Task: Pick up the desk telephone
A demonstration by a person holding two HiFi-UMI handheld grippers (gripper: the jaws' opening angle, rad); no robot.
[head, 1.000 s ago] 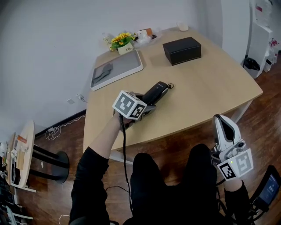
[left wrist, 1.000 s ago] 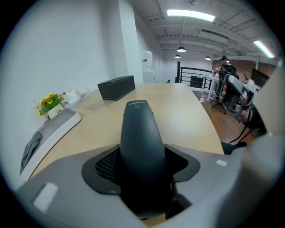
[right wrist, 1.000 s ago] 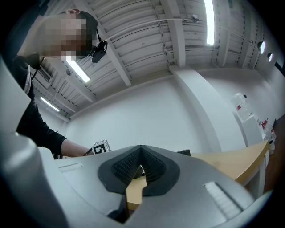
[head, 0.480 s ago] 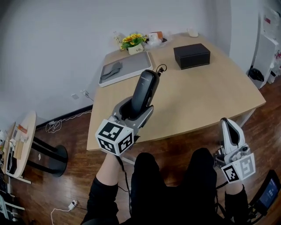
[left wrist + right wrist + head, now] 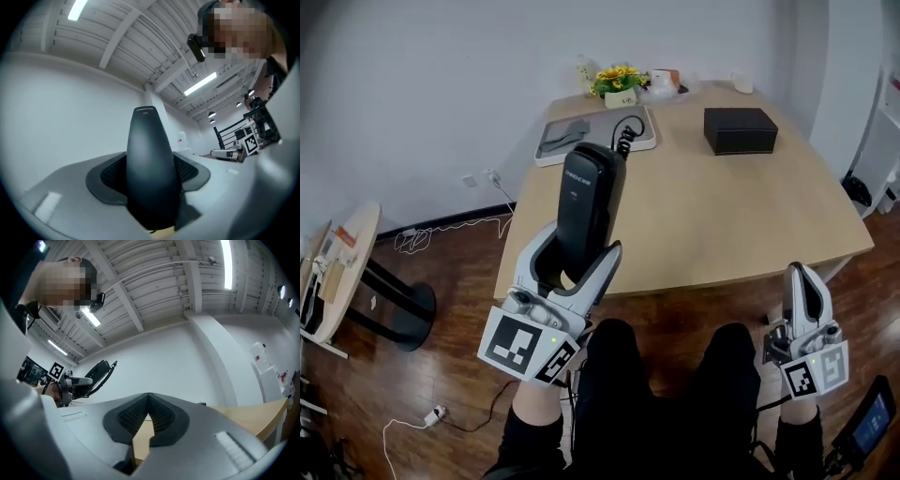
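Observation:
The black telephone handset [image 5: 589, 202] stands nearly upright in the air, off the wooden desk [image 5: 741, 216], its lower end clamped in my left gripper [image 5: 577, 261]. A coiled black cord [image 5: 628, 131] trails from its top end. In the left gripper view the handset [image 5: 150, 164] fills the gap between the jaws of the left gripper [image 5: 151, 190]. My right gripper [image 5: 802, 281] hangs low at the right beside the person's knee, off the desk, with its pads together and nothing in them. The right gripper view shows its jaws [image 5: 148, 404] touching at the tips and, far left, the raised handset [image 5: 93, 371].
On the desk's far side lie a white tray [image 5: 642, 141] with a grey item, a black box [image 5: 741, 129] and a flower pot [image 5: 619, 82]. A small round side table [image 5: 337, 272] stands on the wooden floor at left. The person's legs fill the bottom middle.
The left gripper has lifted the handset off the desk, drawn it back toward the person and tipped it from lying flat to nearly upright. The right gripper has stayed put.

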